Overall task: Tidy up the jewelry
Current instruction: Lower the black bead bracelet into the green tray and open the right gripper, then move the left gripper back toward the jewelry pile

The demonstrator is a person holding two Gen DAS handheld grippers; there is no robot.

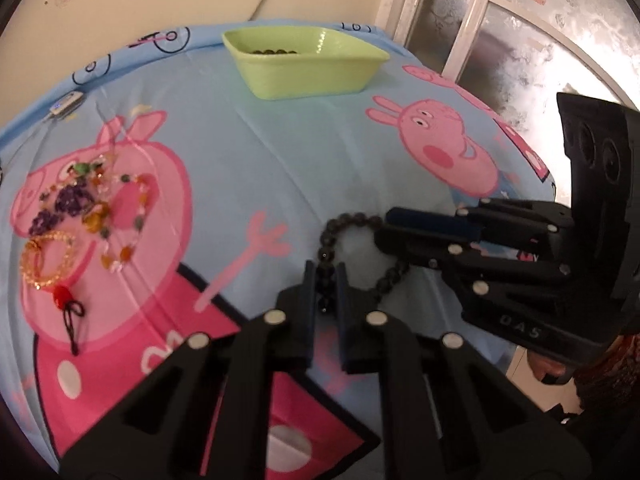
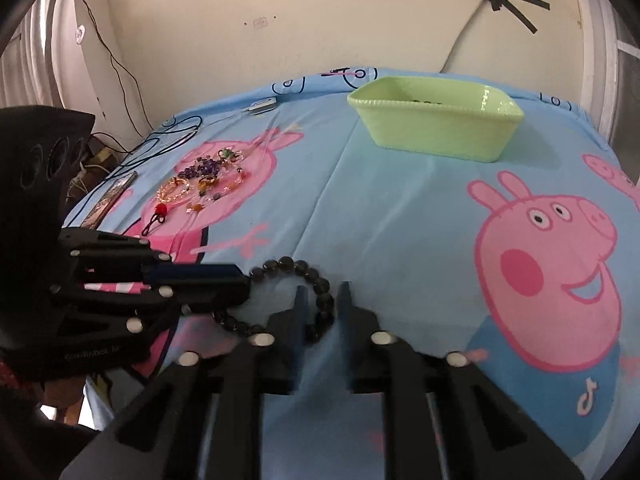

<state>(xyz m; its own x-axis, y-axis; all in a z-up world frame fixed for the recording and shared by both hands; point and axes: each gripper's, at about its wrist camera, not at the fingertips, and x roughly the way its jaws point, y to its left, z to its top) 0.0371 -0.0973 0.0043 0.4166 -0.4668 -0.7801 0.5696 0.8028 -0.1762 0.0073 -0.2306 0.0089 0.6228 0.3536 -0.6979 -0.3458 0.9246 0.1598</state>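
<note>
Both hand-held grippers — left, right — clamp dark bead bracelet, loop stretched crosswise.

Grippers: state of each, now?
Left gripper: shut on the dark bead bracelet.
Right gripper: shut on the same bracelet.

Both fisheye views are moderately bright under soft, even indoor light, with a pale glare on the frosted window at the far right of the left wrist view and only faint shadows beside the green tray and under the dark bead bracelet. Straight lines bow strongly toward the rims, where black vignetting cuts off the corners. The near gripper fingers are soft and slightly smeared, and the jewelry pile looks blurry and noisy.
</note>
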